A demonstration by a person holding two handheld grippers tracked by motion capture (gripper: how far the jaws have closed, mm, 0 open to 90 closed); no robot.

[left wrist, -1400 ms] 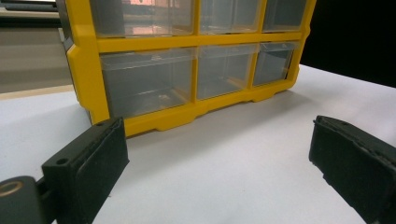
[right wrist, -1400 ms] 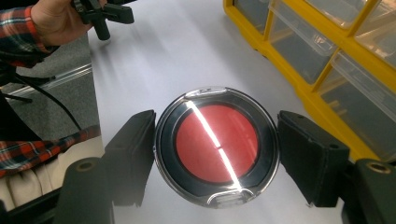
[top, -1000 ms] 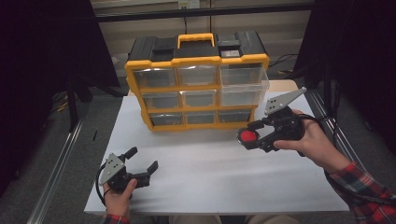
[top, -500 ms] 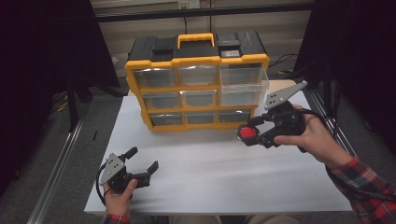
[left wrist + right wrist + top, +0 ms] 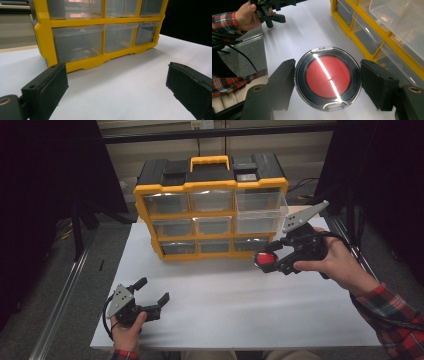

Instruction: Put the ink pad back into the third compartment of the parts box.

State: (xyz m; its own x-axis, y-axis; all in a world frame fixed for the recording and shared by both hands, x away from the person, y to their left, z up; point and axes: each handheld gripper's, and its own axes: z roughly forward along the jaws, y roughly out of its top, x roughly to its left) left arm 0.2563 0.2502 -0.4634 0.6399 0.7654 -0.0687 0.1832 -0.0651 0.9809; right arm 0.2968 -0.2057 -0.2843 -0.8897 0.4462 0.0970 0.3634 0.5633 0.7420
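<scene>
The white table (image 5: 240,305) is cut off at its near edge in the high view, and the room around it is too dark to make out. On its far part stands the yellow and black organizer (image 5: 212,210) with 9 clear drawers in 3 rows of 3. The upper right drawer (image 5: 261,214) is pulled out toward the person, and the other 8 are closed. Through the plastic, the content of the drawers is hard to see. In the left gripper view the top of the organizer is cut off and the lower drawers look empty. No label or writing can be read on it.

The right gripper (image 5: 264,260) is held above the table, just in front of the lower right corner of the organizer. It grasps a round compact (image 5: 327,78) with a black rim, a clear lid and a red disc inside. Both pads touch the rim of the compact in the right gripper view. A bright reflection crosses the lid, and no brand can be seen on it.

The left gripper (image 5: 152,292) rests at the near left part of the table, well apart from the organizer. It is released, with its 2 jaws wide and nothing between them.
</scene>
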